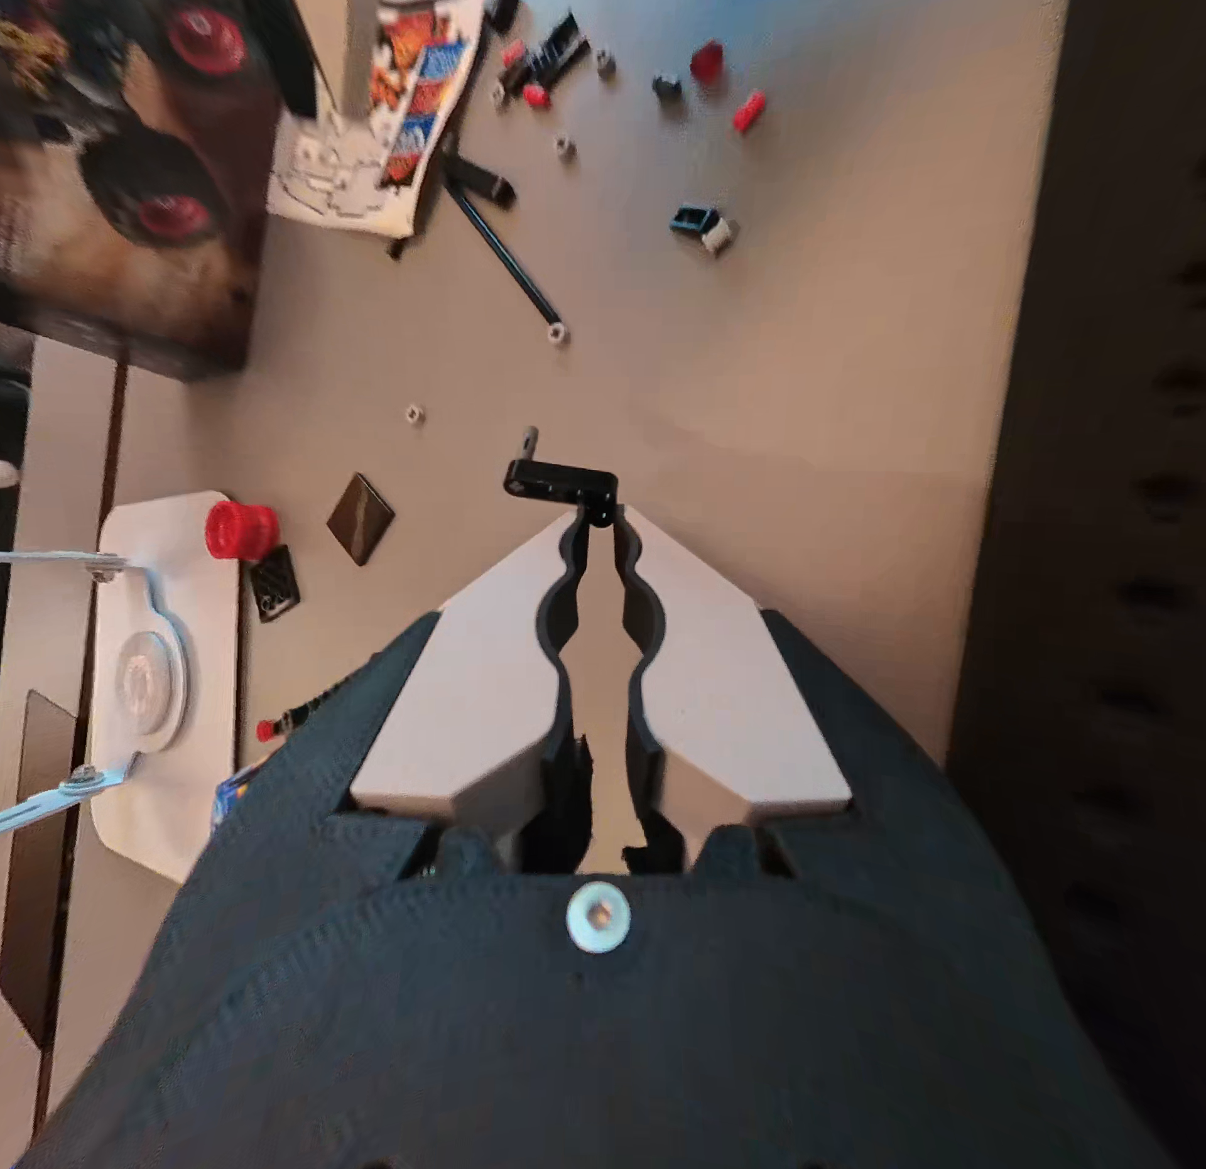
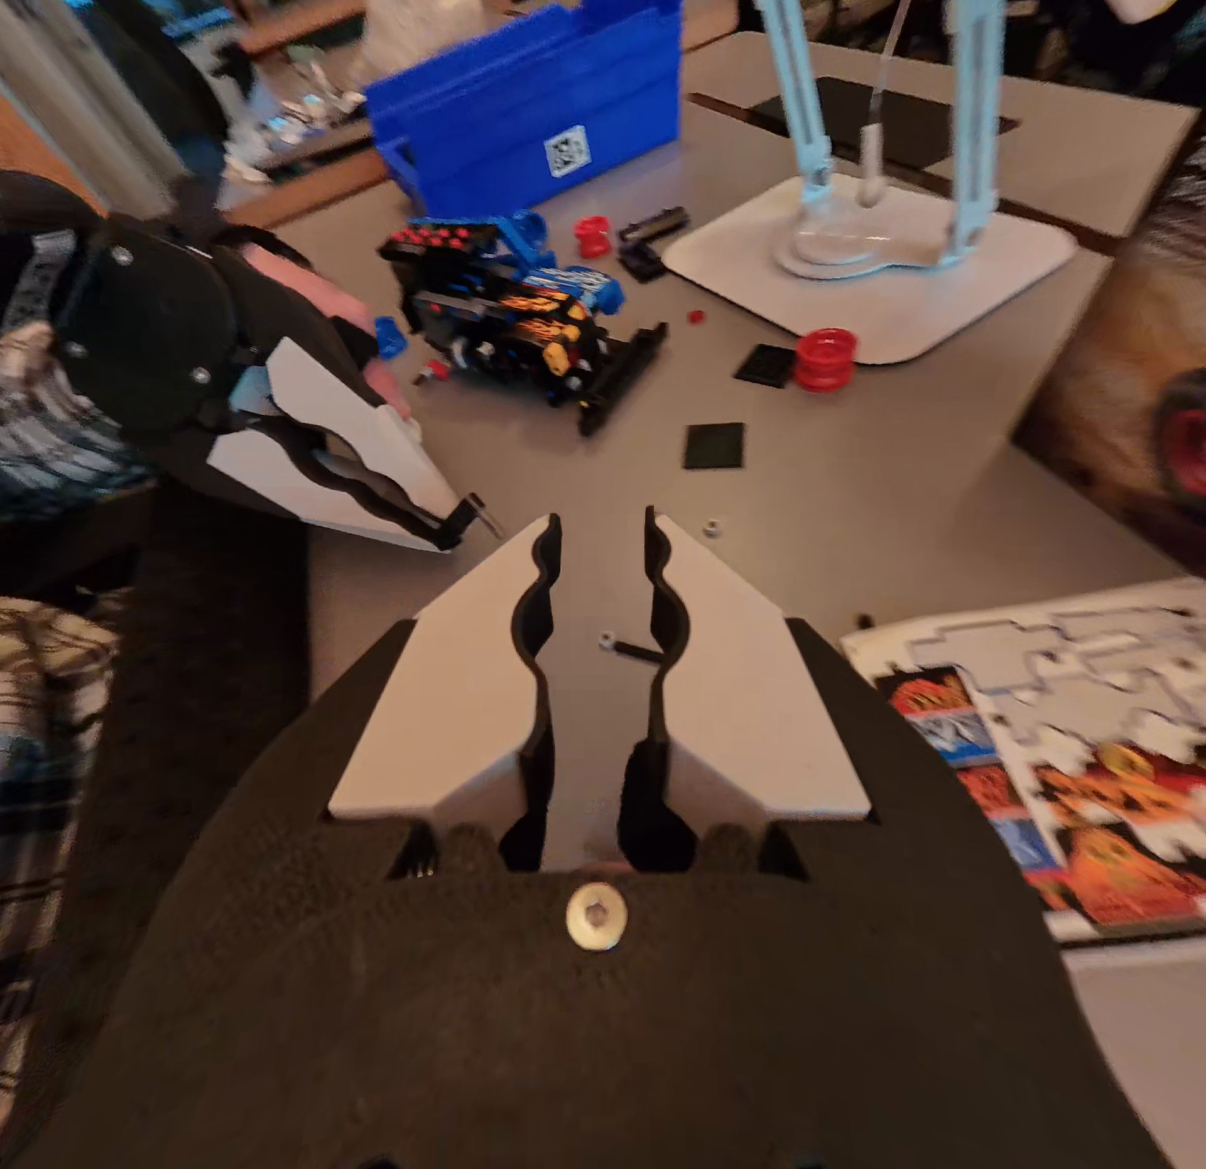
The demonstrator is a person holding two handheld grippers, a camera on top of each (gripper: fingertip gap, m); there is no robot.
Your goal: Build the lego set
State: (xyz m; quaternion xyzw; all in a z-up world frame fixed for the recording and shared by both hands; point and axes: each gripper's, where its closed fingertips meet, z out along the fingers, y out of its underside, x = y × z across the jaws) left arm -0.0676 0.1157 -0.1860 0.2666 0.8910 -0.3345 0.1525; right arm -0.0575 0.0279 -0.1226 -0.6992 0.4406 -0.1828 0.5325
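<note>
Left wrist view: the left gripper (image 1: 599, 514) pinches a small black angled plastic lego connector (image 1: 562, 483) by one end — a thin hold, it could twist free; the right gripper (image 2: 602, 524) gapes empty

A small black lego beam (image 1: 561, 482) with a grey pin at its far end is pinched at one end, lifted off the surface (image 1: 750, 387). The half-built lego vehicle (image 2: 515, 315), black with blue, yellow and flame-patterned parts, lies tilted on the surface. Loose red, black and grey pieces (image 1: 708, 61) lie scattered, with a long black axle (image 1: 506, 256) among them.
</note>
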